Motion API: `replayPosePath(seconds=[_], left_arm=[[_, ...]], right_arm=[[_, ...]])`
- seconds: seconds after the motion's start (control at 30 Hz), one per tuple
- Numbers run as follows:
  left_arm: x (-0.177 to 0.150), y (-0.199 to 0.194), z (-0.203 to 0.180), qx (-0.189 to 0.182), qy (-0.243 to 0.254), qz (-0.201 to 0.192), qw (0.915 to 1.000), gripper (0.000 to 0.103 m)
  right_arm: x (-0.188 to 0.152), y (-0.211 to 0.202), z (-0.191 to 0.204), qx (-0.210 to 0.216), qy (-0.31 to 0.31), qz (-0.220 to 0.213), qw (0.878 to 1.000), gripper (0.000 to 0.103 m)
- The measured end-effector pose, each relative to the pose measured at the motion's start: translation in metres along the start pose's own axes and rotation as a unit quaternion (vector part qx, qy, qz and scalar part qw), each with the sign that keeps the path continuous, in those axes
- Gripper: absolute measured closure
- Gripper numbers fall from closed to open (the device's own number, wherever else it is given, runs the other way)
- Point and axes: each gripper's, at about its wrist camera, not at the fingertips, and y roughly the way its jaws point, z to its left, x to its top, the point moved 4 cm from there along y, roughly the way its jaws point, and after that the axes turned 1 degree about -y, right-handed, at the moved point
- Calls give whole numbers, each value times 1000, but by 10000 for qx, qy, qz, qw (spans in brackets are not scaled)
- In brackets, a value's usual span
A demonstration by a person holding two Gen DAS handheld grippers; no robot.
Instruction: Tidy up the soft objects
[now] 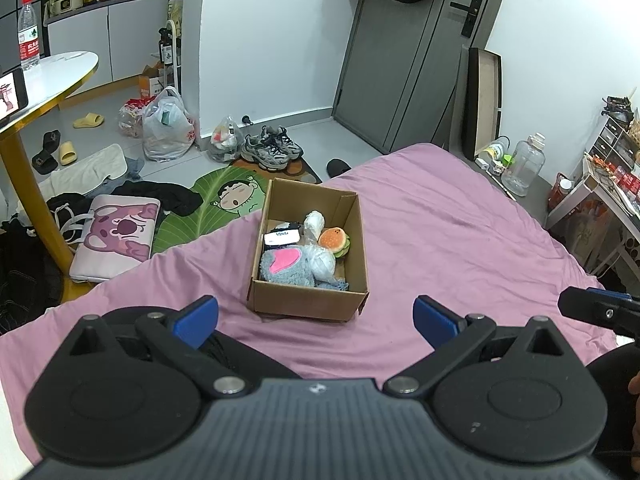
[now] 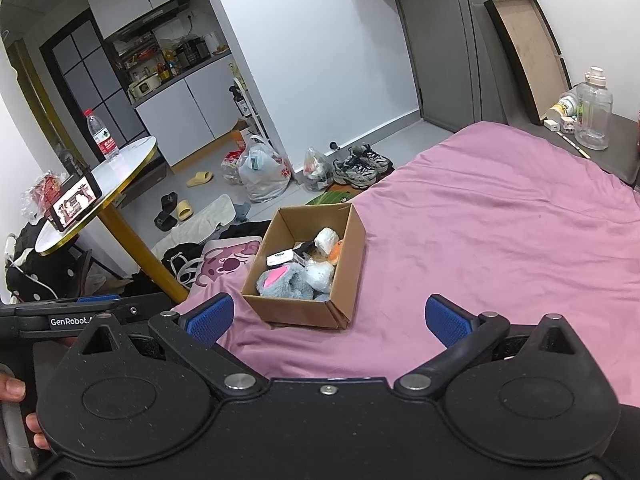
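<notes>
A cardboard box point(image 1: 354, 236) point(image 2: 354, 248) stands on the pink bed sheet point(image 1: 460, 232) point(image 2: 500, 220). Inside it lie a grey fluffy toy with a pink heart point(image 1: 286, 266) point(image 2: 280, 280), a burger plush point(image 1: 334, 240) point(image 2: 335, 252), white soft bundles point(image 1: 324, 264) point(image 2: 320, 274) and a tissue pack point(image 1: 282, 237) point(image 2: 280, 257). My left gripper point(image 1: 316, 318) is open and empty, just short of the box. My right gripper point(image 2: 330, 318) is open and empty, also just short of the box. The right gripper's tip shows at the right edge of the left wrist view point(image 1: 592, 308).
A round white table on a yellow leg point(image 1: 44, 76) point(image 2: 100, 184) stands left of the bed with a bottle and a phone. Clothes, bags, slippers and sneakers point(image 1: 272, 148) point(image 2: 360, 168) litter the floor. A shelf with a clear jug point(image 1: 524, 164) point(image 2: 594, 116) is at the right.
</notes>
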Motion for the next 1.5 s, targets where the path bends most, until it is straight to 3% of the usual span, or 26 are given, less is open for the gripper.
replayPosePath(seconds=[1.27,1.5], left_arm=[[-5,2,8,169,28,-96,9998,0],[-5,12,2,62,149,-75,9998,0]], right_arm=[[-4,1,3,18,7,-2,10000,0],[-8,7,-6,50,51,58,10000,0]])
